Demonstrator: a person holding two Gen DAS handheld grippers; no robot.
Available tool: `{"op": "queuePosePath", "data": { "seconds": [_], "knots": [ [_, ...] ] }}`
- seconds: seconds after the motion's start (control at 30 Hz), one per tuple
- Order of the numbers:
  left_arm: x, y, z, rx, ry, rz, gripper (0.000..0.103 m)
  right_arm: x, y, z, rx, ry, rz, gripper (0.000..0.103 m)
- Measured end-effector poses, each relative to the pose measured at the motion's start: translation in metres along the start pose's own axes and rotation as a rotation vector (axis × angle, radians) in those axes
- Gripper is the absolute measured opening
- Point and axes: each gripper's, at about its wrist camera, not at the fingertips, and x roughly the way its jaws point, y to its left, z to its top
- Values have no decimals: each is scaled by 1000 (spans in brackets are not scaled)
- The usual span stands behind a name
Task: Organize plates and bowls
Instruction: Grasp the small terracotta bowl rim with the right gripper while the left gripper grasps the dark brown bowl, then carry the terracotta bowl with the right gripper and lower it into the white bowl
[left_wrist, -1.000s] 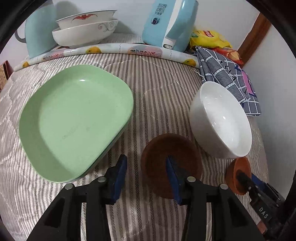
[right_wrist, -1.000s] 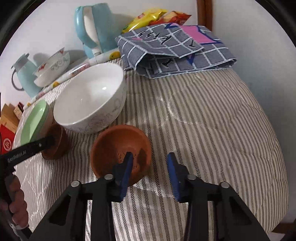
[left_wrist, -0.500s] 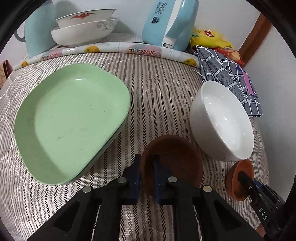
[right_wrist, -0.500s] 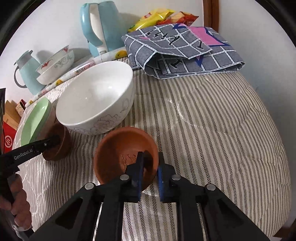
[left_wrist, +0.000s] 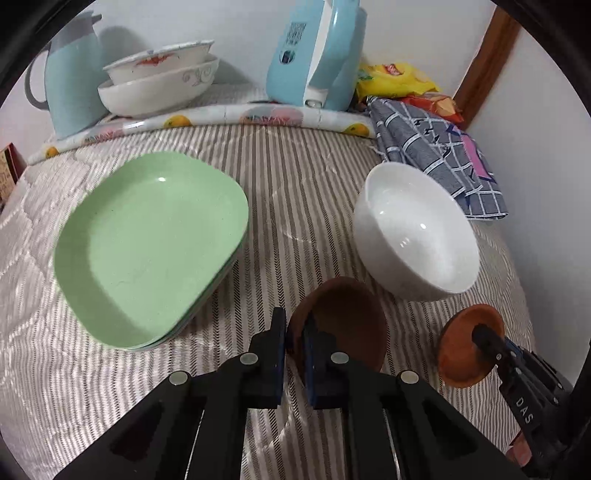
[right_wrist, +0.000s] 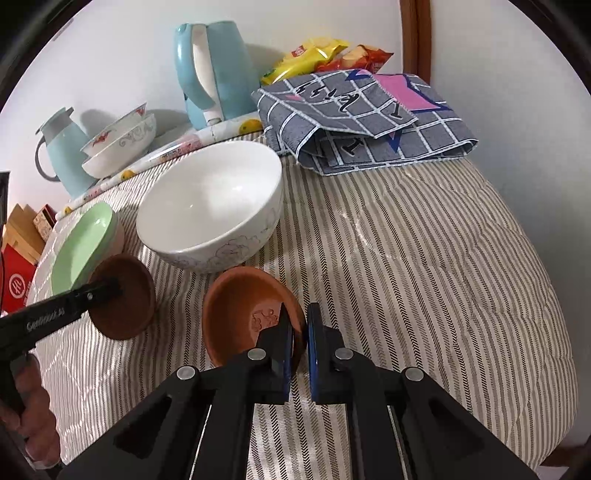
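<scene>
My left gripper (left_wrist: 294, 332) is shut on the near rim of a dark brown dish (left_wrist: 347, 321), tilted up off the striped cloth; it also shows in the right wrist view (right_wrist: 125, 295). My right gripper (right_wrist: 300, 328) is shut on the rim of an orange-brown dish (right_wrist: 243, 314), also seen in the left wrist view (left_wrist: 461, 350), lifted and tilted. A large white bowl (left_wrist: 417, 232) (right_wrist: 210, 210) stands just beyond both dishes. A stack of green plates (left_wrist: 147, 243) (right_wrist: 81, 247) lies to the left.
At the back stand a blue jug (left_wrist: 74, 74), two stacked patterned bowls (left_wrist: 159, 85), a blue kettle (left_wrist: 317, 51) and snack bags (left_wrist: 399, 81). A folded grey checked cloth (right_wrist: 365, 122) lies at the back right. The table edge curves off right (right_wrist: 546, 332).
Both grippers closed on the rims of their dishes, then lifted and tilted them. The left view has drawn back and rightward from the green plates.
</scene>
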Motion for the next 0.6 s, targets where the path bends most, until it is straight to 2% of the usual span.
{"op": "queuePosePath", "data": {
  "seconds": [0.6],
  "knots": [
    [-66,9,14,25,-98,-23,9,-62,16,11,30,-91,-13,7]
  ]
}}
